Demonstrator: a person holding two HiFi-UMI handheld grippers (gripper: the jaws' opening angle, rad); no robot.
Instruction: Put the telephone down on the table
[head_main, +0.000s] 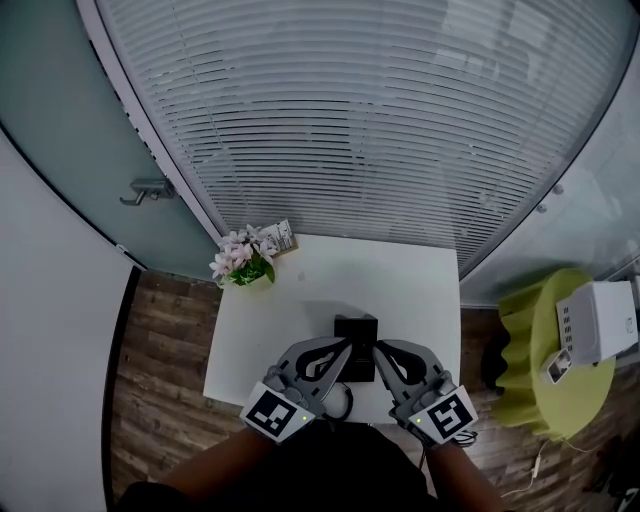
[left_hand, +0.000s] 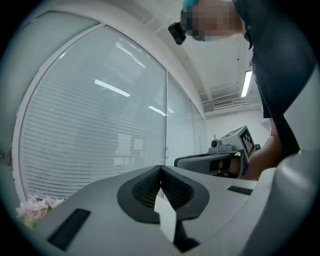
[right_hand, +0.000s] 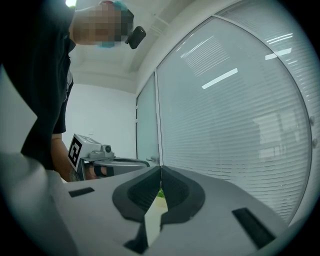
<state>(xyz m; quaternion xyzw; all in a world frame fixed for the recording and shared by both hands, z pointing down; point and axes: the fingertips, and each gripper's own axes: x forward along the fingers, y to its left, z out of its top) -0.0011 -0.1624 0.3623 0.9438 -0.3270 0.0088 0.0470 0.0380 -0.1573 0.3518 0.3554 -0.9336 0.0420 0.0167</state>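
Observation:
The black telephone (head_main: 356, 330) lies on the white table (head_main: 400, 280), near its front edge. In the head view my left gripper (head_main: 344, 347) and right gripper (head_main: 379, 349) are held above the table's front, their tips close to the telephone's left and right sides. In the left gripper view the left gripper (left_hand: 160, 168) is shut, its pads pressed together with nothing between them. The right gripper (right_hand: 160, 169) is likewise shut and empty in its own view. Each gripper view shows the other gripper beside it: the right gripper (left_hand: 220, 161) and the left gripper (right_hand: 102, 161). Both point level toward the blinds.
A pot of pale flowers (head_main: 243, 261) and a small card (head_main: 283, 237) stand at the table's far left corner. Window blinds (head_main: 380, 120) rise behind the table. A green round stool (head_main: 540, 340) with a white box (head_main: 598, 320) stands to the right. A door handle (head_main: 146, 190) is at the left.

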